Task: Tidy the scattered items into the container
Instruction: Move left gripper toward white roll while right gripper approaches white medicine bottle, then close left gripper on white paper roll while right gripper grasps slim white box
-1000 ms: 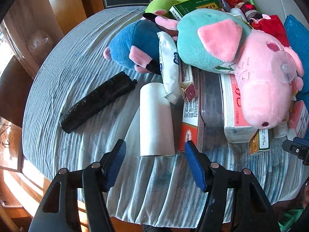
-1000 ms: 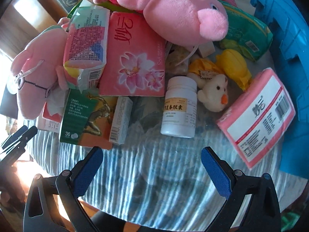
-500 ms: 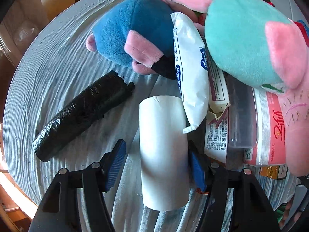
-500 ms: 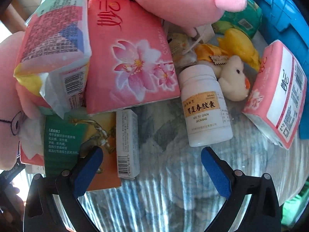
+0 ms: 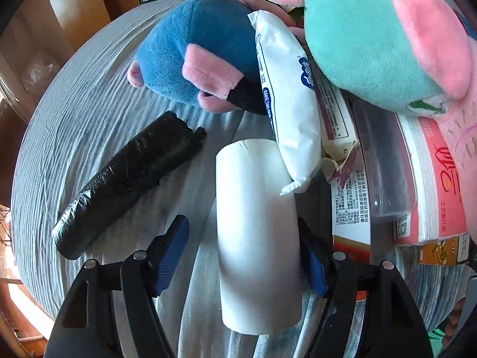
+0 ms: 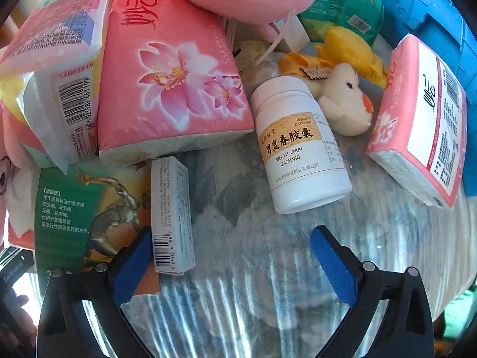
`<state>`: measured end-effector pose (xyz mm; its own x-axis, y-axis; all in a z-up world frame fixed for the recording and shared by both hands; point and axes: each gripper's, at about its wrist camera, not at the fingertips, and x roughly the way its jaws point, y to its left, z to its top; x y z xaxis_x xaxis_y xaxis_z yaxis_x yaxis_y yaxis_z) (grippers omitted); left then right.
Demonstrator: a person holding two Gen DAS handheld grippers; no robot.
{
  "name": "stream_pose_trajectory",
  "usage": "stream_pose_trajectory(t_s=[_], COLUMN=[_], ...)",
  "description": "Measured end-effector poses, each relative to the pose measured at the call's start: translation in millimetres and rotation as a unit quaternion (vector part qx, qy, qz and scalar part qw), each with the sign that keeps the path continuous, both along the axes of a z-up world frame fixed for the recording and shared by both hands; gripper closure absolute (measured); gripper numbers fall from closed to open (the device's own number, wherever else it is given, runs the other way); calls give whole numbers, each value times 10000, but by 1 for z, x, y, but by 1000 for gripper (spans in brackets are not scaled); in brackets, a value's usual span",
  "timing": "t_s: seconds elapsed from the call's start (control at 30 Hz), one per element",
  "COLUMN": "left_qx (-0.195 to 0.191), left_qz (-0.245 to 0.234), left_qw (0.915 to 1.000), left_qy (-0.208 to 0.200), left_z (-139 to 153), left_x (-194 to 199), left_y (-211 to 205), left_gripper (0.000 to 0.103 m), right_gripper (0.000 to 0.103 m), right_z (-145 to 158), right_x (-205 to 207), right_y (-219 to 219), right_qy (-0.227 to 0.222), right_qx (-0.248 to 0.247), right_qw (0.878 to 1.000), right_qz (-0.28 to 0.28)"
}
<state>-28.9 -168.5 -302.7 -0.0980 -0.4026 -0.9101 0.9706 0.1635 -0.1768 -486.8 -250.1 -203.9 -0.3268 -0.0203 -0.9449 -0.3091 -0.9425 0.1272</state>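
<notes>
A white roll (image 5: 256, 223) lies lengthwise on the grey cloth, between the fingers of my left gripper (image 5: 241, 256). Its jaws are opening; the left pad stands clear of the roll and the right pad sits close beside it. A white pouch (image 5: 286, 101) rests on the roll's far end. My right gripper (image 6: 232, 268) is open over bare cloth. A small white box (image 6: 171, 214) lies just inside its left fingertip, and a white pill bottle (image 6: 301, 149) lies ahead. The blue crate (image 6: 432, 9) stands at the far right.
A black roll (image 5: 128, 179) lies left of the white one. A blue plush (image 5: 199, 50), a teal and pink plush (image 5: 372, 38) and boxes crowd the far side. Pink tissue packs (image 6: 170, 83), a duck toy (image 6: 345, 101) and a green box (image 6: 89, 208) surround the right gripper.
My left gripper came down and forward, so the white roll now lies between its fingers, and its jaws widened. My right gripper sank towards the table and rolled; the small box is now by its left finger.
</notes>
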Motion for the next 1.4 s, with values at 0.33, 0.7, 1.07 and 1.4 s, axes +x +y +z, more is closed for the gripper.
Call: stream_pose_trajectory(t_s=[0.33,0.7,1.07,1.4], left_qx=[-67,-103,-233,-929], left_qz=[30,-101,-210,-317], left_qw=[10000,9999,9995,9951], left_qy=[2,76,-14,-81], left_z=[4,16,36,91], left_x=[-4,-18,-18,-14], left_y=[1,5,27,45], left_gripper=[32,58,58,58], right_gripper=[49,82,86,86], right_z=[21,33,51,89], right_x=[-3,-10,-10,11], right_y=[-16,-41,-47,-53], right_qy=[93,97,49,212], right_qx=[-150,81,214,198], right_qw=[9984,9952,9956,9967], right_qz=[535,969,907,764])
